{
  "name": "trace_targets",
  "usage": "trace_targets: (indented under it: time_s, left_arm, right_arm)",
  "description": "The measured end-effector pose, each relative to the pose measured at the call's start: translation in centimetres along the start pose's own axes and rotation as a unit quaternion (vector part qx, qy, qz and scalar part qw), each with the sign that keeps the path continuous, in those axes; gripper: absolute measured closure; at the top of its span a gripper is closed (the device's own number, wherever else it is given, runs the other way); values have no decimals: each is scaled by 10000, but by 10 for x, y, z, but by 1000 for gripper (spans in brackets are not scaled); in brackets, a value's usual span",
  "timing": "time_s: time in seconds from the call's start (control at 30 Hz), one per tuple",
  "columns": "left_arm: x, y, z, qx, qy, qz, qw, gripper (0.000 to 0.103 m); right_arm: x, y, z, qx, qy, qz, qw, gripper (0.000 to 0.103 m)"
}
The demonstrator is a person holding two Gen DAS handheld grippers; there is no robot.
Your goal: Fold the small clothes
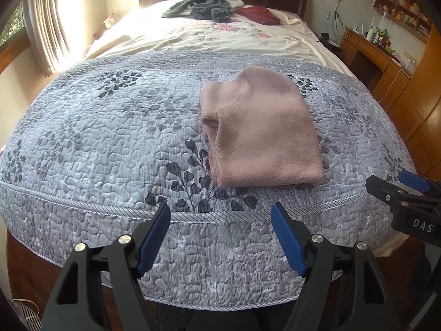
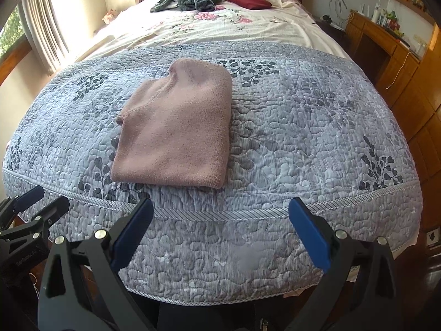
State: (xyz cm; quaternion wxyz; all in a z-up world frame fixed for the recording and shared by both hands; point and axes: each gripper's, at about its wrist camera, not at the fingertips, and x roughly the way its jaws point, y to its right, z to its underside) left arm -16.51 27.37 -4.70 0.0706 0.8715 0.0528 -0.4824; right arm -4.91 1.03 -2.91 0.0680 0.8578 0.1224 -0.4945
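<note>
On the near half of the grey quilt (image 1: 110, 143), right of centre, lies my folded pink sweater (image 1: 261, 132), soft, light and floppy, best pinched at its thick near hem, while my left claw (image 1: 220, 234) and right claw (image 2: 220, 229) both gape wide, empty.

Desk clutter (image 1: 381, 37) — too small to identify.

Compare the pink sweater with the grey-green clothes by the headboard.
The pink sweater is folded into a neat flat stack; the grey-green clothes lie in a crumpled heap. The pink sweater sits on the grey quilt near the foot; the grey-green clothes lie far off on the floral sheet. Neither is held.
</note>
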Motion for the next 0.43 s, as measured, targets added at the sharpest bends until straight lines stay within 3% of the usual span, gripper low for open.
trace_targets:
  time_s: [0.43]
  left_arm:
    - [5,-1,2,3,-35,-11,10000,28]
  right_arm:
    - [4,4,0,86,-112,98,9999,5]
